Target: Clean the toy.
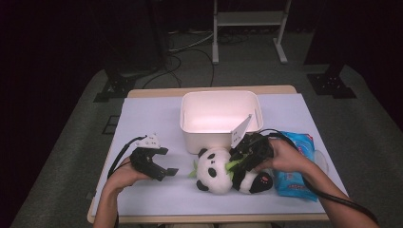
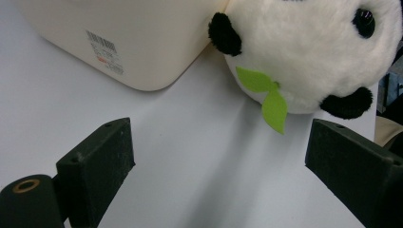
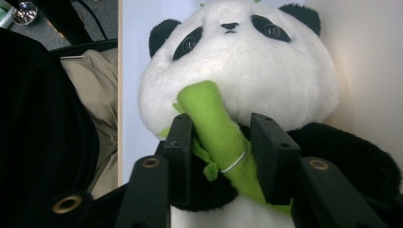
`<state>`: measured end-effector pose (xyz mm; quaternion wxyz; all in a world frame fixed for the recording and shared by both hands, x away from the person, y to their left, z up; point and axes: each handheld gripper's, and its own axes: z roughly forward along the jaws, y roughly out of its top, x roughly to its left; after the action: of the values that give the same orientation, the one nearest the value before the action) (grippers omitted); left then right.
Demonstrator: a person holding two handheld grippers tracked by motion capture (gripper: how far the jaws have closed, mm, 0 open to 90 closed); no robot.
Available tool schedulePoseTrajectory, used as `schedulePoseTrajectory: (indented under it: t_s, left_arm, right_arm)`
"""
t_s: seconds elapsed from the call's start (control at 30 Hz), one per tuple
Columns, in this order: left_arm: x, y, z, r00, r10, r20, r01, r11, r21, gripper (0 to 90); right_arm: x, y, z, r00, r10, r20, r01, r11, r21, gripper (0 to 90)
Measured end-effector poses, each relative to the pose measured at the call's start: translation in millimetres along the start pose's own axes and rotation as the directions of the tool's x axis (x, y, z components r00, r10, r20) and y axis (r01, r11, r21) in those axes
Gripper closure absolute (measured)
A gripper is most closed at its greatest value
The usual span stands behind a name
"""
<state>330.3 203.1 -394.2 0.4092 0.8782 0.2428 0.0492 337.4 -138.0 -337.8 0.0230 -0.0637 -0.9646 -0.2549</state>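
Note:
A plush panda (image 1: 215, 167) lies on the white table sheet just in front of a cream bin (image 1: 190, 135). It holds a green bamboo stalk (image 3: 211, 114) against its chest. My right gripper (image 1: 241, 164) reaches in from the right, and its jaws (image 3: 221, 124) are shut on that stalk, pressing into the black fur. To the left of the panda, my left gripper (image 1: 167, 162) stands open over bare sheet. Its own view shows the panda's head (image 2: 309, 52) and a green leaf (image 2: 271, 102) ahead, with nothing between the gripper's (image 2: 218, 137) pads.
The bin (image 2: 142, 47) is open-topped and looks empty, with a barcode label on its near wall. A blue plastic package (image 1: 297, 166) lies right of the panda under the right hand. The table's front edge runs close below both hands.

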Motion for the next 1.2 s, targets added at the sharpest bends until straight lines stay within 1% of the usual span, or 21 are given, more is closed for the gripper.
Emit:
schedulePoseTrajectory:
  t_s: [0.13,0.2,0.33,0.37,0.5,0.6,0.67,0.7,0.73,0.83,0.93,1.2]
  left_arm:
    - [0.4,-0.5,-0.1,1.0,-0.003,0.0,0.003,1.0,-0.001,8.2]
    - [0.5,-0.7,-0.1,1.0,-0.003,0.001,0.003,1.0,-0.001,8.2]
    - [1.2,-1.3,0.3,1.0,-0.008,0.003,0.008,1.0,-0.002,8.2]
    - [1.4,-1.5,0.3,1.0,-0.007,0.003,0.007,1.0,0.0,8.1]
    - [2.0,-2.1,0.1,0.9999,-0.01,0.005,0.01,0.9999,0.003,8.2]
    - [2.7,-2.8,0.1,0.9999,-0.014,0.004,0.014,0.9999,0.0,8.1]
    - [3.3,-3.2,-0.2,0.9999,-0.013,0.005,0.013,0.9999,0.0,8.1]
    - [3.5,-3.5,-0.2,0.9999,-0.016,0.006,0.016,0.9999,-0.002,8.1]
    - [3.7,-3.9,-0.1,0.9998,-0.018,0.006,0.018,0.9998,-0.001,8.1]
    - [4.8,-5.1,0.4,0.9997,-0.024,0.007,0.024,0.9997,-0.001,8.1]
    - [6.0,-6.6,0.6,0.9996,-0.028,0.009,0.028,0.9996,0.003,8.1]
    - [8.1,-8.9,-1.1,0.9991,-0.042,0.004,0.042,0.9991,-0.006,8.1]
  right_arm:
    - [-1.4,0.0,-0.8,1.0,-0.003,0.006,0.003,1.0,-0.004,66.0]
    - [-2.2,-0.5,-0.6,1.0,0.004,-0.004,-0.004,1.0,-0.01,67.6]
    - [-3.9,-0.2,-1.3,1.0,-0.001,-0.01,0.0,1.0,-0.017,68.6]
    - [-4.6,0.1,-1.6,0.9999,0.006,-0.01,-0.006,1.0,-0.019,68.8]
    - [-5.6,1.6,-2.5,0.9999,-0.004,-0.016,0.004,1.0,-0.013,69.8]
    - [-6.4,3.3,-2.8,0.9998,-0.002,-0.022,0.002,1.0,-0.009,70.3]
    - [-6.8,4.8,-3.5,0.9998,-0.005,-0.021,0.005,1.0,-0.011,70.7]
    - [-7.4,5.6,-3.5,0.9996,-0.019,-0.023,0.018,1.0,-0.016,70.9]
    - [-7.5,6.3,-4.2,0.9995,-0.022,-0.021,0.022,1.0,-0.018,71.1]
    - [-7.0,8.3,-5.7,0.9994,-0.022,-0.028,0.021,1.0,-0.021,71.4]
    - [-6.4,10.5,-6.2,0.999,-0.035,-0.027,0.035,0.999,-0.016,71.5]
    - [-2.4,15.3,-12.0,0.9983,-0.05,-0.028,0.05,0.999,-0.02,72.0]
